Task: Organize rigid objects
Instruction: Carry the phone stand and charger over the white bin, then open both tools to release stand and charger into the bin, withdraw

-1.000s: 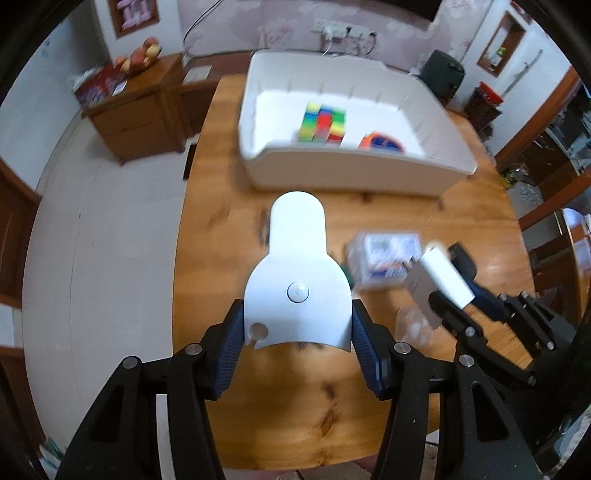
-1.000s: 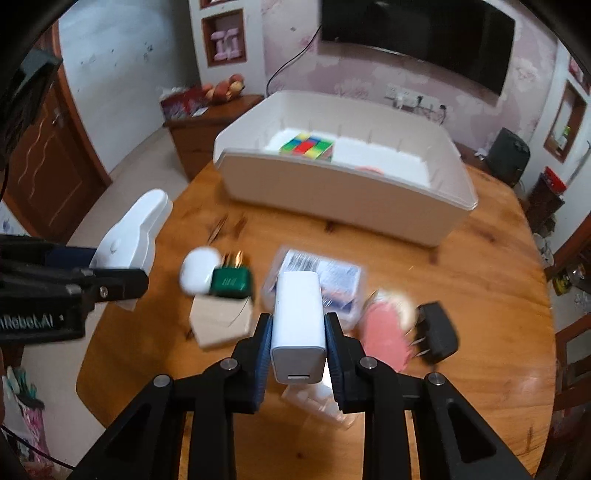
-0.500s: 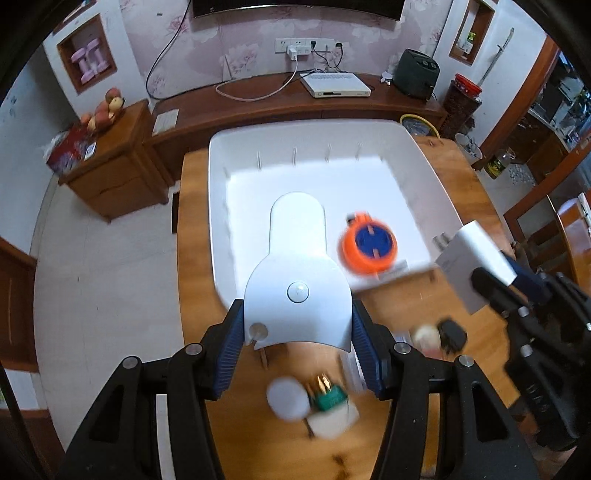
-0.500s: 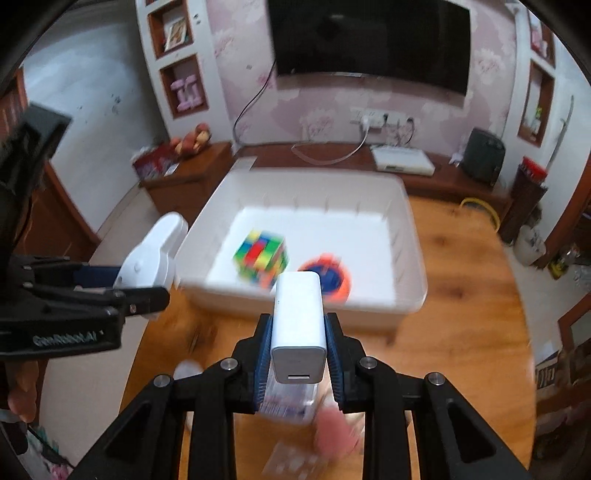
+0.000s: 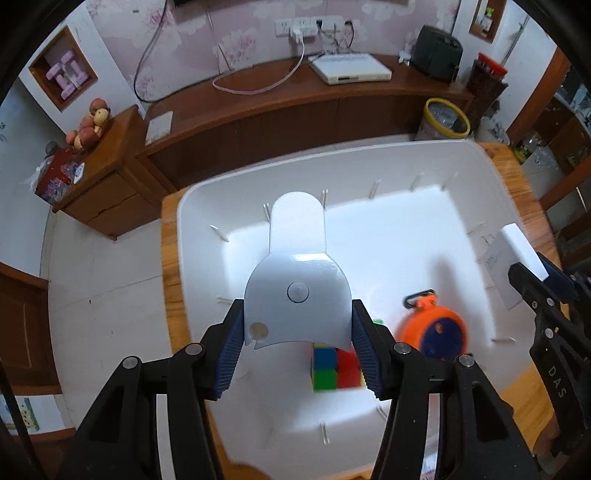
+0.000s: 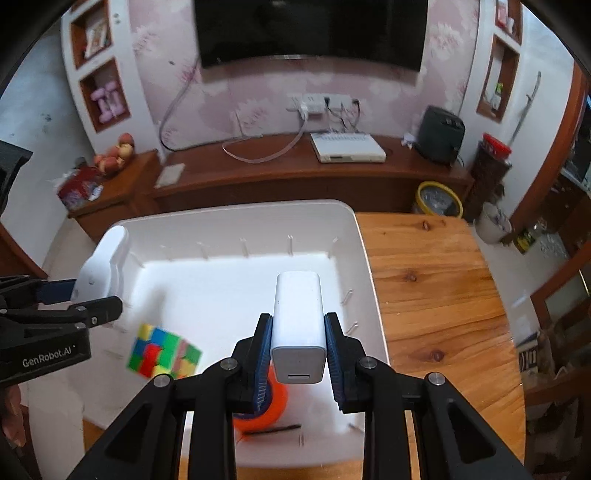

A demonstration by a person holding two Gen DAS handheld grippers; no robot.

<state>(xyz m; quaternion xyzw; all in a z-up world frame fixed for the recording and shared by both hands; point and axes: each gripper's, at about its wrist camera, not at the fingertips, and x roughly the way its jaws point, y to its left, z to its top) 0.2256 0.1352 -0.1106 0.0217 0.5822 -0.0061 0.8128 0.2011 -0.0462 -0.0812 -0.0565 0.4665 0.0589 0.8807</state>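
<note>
Left wrist view first: the left gripper point(image 5: 297, 347) has its blue pads clamped on a flat white gadget point(image 5: 297, 280) with a rounded tongue sticking forward, and it's hanging right over the white bin point(image 5: 192, 236). Just under the pads, inside the bin, sits a colourful puzzle cube point(image 5: 334, 367), and beside it to the right there's an orange reel point(image 5: 432, 328) with a blue centre. Further right you can see the right gripper point(image 5: 532, 266) poking in from the side with its white block. Switching to the right wrist view, the right gripper point(image 6: 299, 350) is squeezed tight on a white charger block point(image 6: 299, 321), port end facing the camera, also held above the bin's floor, toward its right wall. The orange reel is partly hidden directly below it, and the cube lies to the left. The bin rests on a wooden table point(image 6: 436, 295); past it runs a long dark wood cabinet point(image 6: 295, 173) with a white box on top, and a TV point(image 6: 310, 29) on the wall.
</note>
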